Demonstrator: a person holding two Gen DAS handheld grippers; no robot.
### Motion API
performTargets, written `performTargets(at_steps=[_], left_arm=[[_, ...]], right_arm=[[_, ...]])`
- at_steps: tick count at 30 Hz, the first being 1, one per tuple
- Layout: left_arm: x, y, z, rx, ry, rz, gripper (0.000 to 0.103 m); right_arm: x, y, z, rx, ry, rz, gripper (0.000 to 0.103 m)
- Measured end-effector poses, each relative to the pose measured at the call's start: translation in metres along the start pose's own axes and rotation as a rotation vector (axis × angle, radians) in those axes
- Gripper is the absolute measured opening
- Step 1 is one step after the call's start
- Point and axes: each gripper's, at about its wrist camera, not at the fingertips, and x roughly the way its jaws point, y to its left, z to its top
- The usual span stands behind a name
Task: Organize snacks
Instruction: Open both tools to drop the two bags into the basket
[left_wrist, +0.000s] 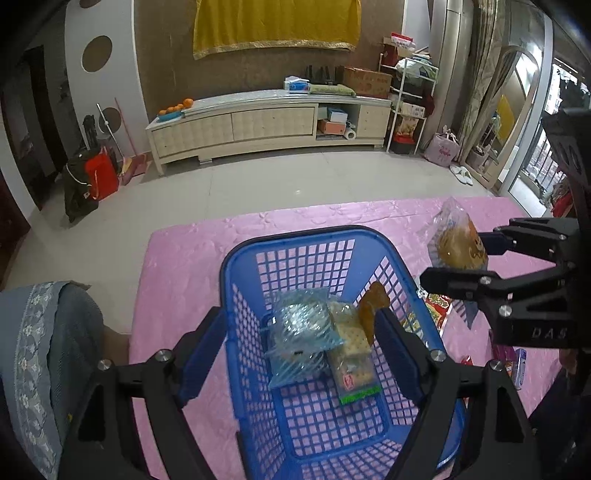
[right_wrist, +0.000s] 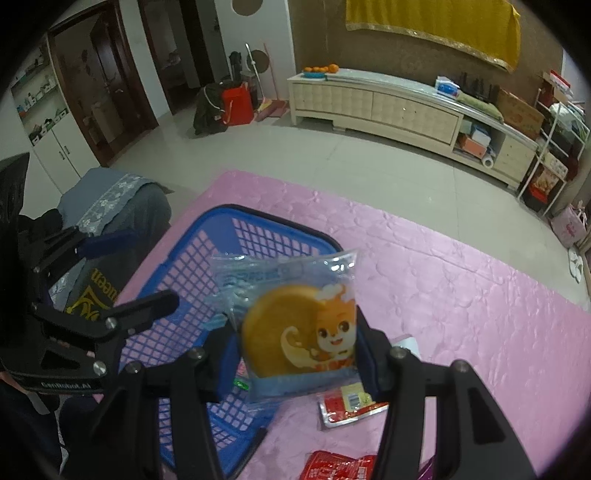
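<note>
A blue plastic basket (left_wrist: 306, 236) stands on a pink cloth. Inside lie a clear blue-striped snack bag (left_wrist: 303, 332), a cracker pack (left_wrist: 352, 354) and a small brown snack (left_wrist: 371, 306). My left gripper (left_wrist: 295, 350) is open, its fingers (left_wrist: 199, 354) astride the basket's left wall. My right gripper (right_wrist: 297, 354) is shut on a clear-wrapped round cake packet (right_wrist: 295, 325) with a cartoon fox, held above the basket's right rim (right_wrist: 280, 225). In the left wrist view the packet (left_wrist: 458, 243) hangs at the right in the right gripper (left_wrist: 480, 258).
Red snack packets (right_wrist: 351, 406) and more red packs (right_wrist: 340, 465) lie on the pink cloth (right_wrist: 461, 295) right of the basket. A grey cloth-covered seat (left_wrist: 44, 350) stands left of the table. A long cabinet (left_wrist: 258, 125) lines the far wall across bare floor.
</note>
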Motion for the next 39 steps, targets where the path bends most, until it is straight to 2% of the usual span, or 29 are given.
performTargets(at_steps=[12, 16, 25, 26, 27, 29, 39], left_arm=[[-0.016, 0.022, -0.014, -0.034, -0.006, 0.055, 0.08], [-0.012, 0.033, -0.014, -0.064, -0.009, 0.054, 0.08], [0.01, 0.034, -0.013, -0.049, 0.012, 0.06, 0.08], [0.012, 0.035, -0.014, -0.049, 0.017, 0.063, 0.08], [0.015, 0.034, -0.015, -0.05, 0.02, 0.064, 0.08], [0.018, 0.034, -0.017, -0.051, 0.026, 0.06, 0.08], [0.003, 0.027, -0.02, -0.1, 0.005, 0.021, 0.08]], right_arm=[[0.024, 0.028, 0.012, -0.044, 0.052, 0.041, 0.058], [0.038, 0.03, 0.019, -0.052, 0.074, 0.029, 0.058], [0.07, 0.026, 0.033, -0.079, 0.117, -0.017, 0.059], [0.072, 0.025, 0.034, -0.085, 0.114, -0.032, 0.069], [0.073, 0.024, 0.034, -0.087, 0.103, -0.044, 0.089], [0.07, 0.023, 0.033, -0.082, 0.075, -0.03, 0.103], [0.031, 0.011, 0.017, -0.042, 0.034, -0.043, 0.103]])
